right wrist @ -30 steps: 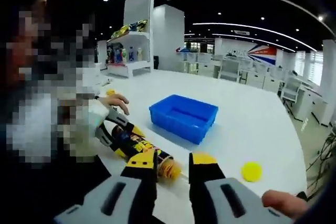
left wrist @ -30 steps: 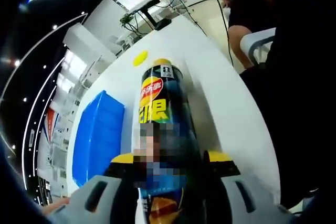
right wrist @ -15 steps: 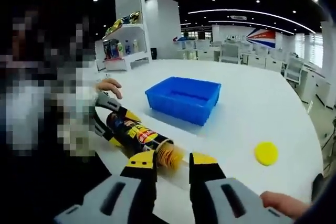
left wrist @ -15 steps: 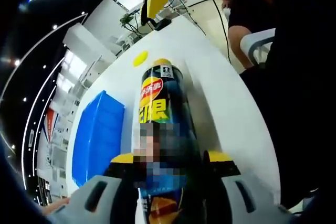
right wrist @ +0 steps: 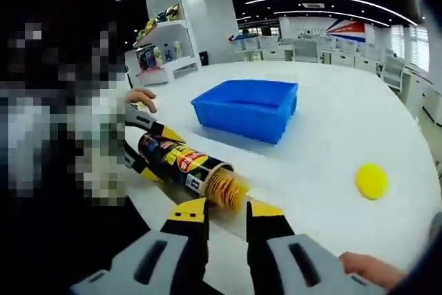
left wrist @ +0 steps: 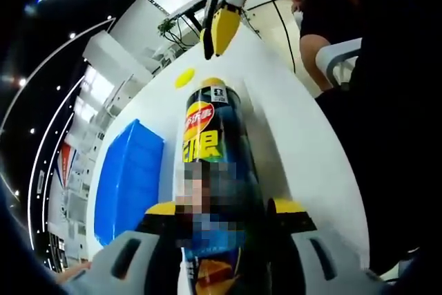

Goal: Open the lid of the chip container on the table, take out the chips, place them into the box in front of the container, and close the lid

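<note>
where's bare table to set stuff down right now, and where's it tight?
Bare white table lies between the blue box and the yellow lid, and more beyond the box. Crowded at the chip can: it lies on its side, the left tongs shut on it, the open right tongs right at its open mouth.

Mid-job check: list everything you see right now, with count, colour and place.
chip container: one, dark with yellow and red print, lying on its side on the table, lid off, clamped in the left gripper.
chips: one stack, yellow, showing at the container's open end.
lid: one, yellow, flat on the table, apart from the container.
box: one, blue, on the table beyond the container.
table: one, white.
left gripper: yellow-tipped jaws shut on the container's body.
right gripper: yellow-tipped jaws open, right at the chips.
</note>
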